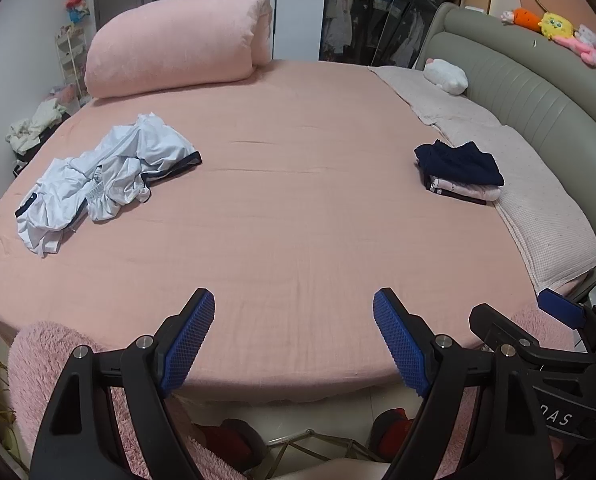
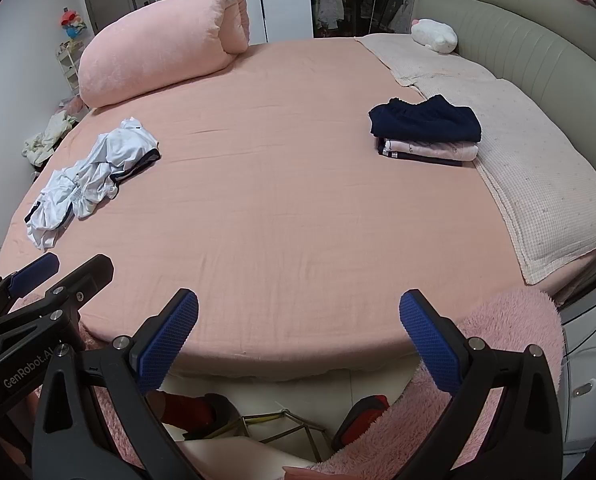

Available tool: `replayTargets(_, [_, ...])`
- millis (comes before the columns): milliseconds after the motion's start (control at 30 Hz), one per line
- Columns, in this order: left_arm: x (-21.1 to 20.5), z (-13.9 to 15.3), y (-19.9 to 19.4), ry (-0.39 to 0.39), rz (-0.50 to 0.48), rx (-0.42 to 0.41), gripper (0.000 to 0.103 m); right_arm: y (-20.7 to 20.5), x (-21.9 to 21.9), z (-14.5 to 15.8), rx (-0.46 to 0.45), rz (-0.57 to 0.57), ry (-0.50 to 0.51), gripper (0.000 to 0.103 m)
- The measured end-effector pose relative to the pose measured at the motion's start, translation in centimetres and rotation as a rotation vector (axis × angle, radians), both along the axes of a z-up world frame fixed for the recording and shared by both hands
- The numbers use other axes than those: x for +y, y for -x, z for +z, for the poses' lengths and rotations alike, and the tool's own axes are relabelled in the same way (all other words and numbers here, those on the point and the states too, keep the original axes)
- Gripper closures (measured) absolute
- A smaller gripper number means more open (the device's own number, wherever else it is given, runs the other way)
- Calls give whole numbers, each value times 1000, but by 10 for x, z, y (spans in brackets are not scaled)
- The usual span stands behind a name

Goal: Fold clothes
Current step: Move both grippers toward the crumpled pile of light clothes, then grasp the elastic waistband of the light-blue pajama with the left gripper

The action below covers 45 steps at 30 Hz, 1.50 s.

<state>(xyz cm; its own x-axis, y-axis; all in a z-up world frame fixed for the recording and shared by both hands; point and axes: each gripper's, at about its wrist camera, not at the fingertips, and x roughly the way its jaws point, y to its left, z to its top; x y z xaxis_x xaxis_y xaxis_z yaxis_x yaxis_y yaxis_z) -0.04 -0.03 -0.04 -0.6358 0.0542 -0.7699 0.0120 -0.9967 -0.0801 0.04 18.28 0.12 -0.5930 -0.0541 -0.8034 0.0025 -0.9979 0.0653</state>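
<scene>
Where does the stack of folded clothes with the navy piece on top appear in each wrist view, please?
Left wrist view: the stack of folded clothes sits right of centre, at the edge of the pale blanket.
Right wrist view: the stack sits upper right, larger, against the same blanket.
Shared landmark: the rolled pink duvet, upper left in both.
</scene>
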Motion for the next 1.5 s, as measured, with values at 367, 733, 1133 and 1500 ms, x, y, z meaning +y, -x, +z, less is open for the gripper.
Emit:
replayTargets(367, [-7, -4, 6, -41, -36, -1, 19, 9, 1, -4, -7, 42, 56, 1])
replayTargets(733, [-112, -11, 50, -204, 87, 27, 19, 68, -72, 12, 36, 271, 66, 17])
replayTargets(1133, [-320, -76, 147, -244, 521, -73, 21, 192, -237, -28, -70, 486, 80, 51])
replayTargets(1500, [-385, -183, 201, -379, 554, -200, 52, 272, -373, -116, -167, 620, 48, 70])
